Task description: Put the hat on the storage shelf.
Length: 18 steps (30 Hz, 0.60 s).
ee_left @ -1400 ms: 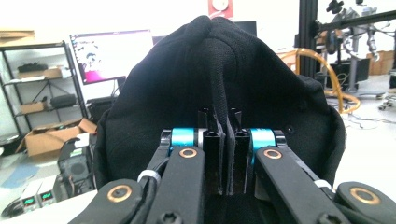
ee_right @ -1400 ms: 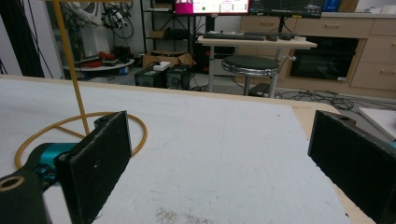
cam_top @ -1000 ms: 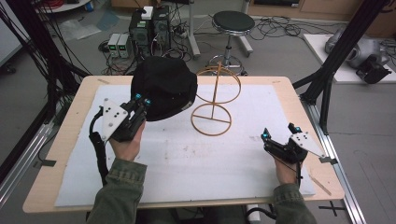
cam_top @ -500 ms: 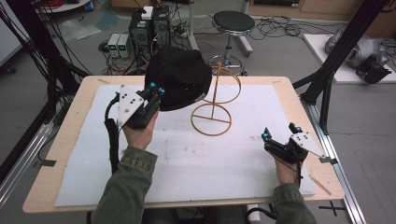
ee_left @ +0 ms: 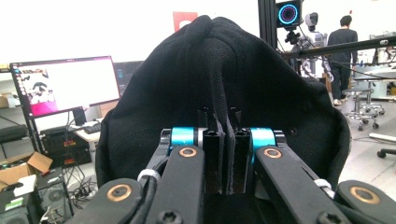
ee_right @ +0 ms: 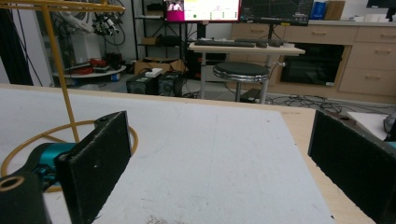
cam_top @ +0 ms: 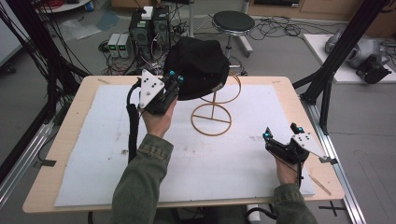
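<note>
A black hat (cam_top: 198, 65) hangs in the air over the top ring of a gold wire stand (cam_top: 214, 112) at the table's middle back. My left gripper (cam_top: 175, 77) is shut on the hat's brim at its left side, raised above the table. In the left gripper view the black fabric of the hat (ee_left: 219, 84) is pinched between the two closed jaws. My right gripper (cam_top: 281, 131) rests low at the right of the table, open and holding nothing. The right gripper view shows the stand's base ring and post (ee_right: 58, 74) to the left.
A white mat (cam_top: 224, 154) covers most of the wooden table (cam_top: 74, 116). Black frame posts (cam_top: 336, 60) stand at the table's right and left. A stool (cam_top: 232, 21) and computer boxes (cam_top: 149, 25) lie on the floor behind.
My left gripper has carried the hat up and to the right, from the table's left toward the top of the stand. The right gripper has stayed put.
</note>
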### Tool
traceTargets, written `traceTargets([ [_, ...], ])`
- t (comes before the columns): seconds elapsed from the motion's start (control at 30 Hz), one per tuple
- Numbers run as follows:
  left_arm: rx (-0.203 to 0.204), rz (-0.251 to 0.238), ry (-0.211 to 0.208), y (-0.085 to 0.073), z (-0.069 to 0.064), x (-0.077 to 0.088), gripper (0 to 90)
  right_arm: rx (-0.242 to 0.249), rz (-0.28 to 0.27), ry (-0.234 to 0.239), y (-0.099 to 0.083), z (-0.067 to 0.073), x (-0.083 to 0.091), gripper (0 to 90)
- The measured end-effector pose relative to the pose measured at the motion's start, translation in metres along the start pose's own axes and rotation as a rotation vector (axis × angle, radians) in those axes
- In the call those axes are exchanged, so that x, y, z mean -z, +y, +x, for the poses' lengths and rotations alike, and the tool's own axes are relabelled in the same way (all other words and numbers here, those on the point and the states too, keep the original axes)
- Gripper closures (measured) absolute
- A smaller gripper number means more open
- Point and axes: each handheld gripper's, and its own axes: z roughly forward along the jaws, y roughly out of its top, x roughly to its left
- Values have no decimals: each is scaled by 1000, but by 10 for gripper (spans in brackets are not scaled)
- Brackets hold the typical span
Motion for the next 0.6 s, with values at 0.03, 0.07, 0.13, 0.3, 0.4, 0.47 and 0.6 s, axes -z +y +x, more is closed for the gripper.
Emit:
traceTargets([
  [0.03, 6, 0, -2, -1, 0, -3, 875, 0, 0, 0, 0, 0, 0, 51],
  [0.07, 10, 1, 0, -2, 0, -5, 875, -1, -1, 0, 0, 0, 0, 51],
  [0.13, 20, 3, 0, -4, 0, -11, 875, 2, 5, 3, -1, 0, 0, 51],
  [0.3, 27, 4, -15, -6, 0, -23, 875, -8, 3, 2, -1, -1, 0, 51],
  [0.4, 45, -3, -33, -7, 1, -28, 875, -9, 0, -2, 0, -2, 0, 51],
  [0.47, 60, -12, -39, -6, 1, -33, 874, -7, 0, -1, 0, -2, 0, 51],
  [0.6, 60, -13, -60, -2, -2, -44, 875, -10, 0, -5, 0, -2, 0, 51],
])
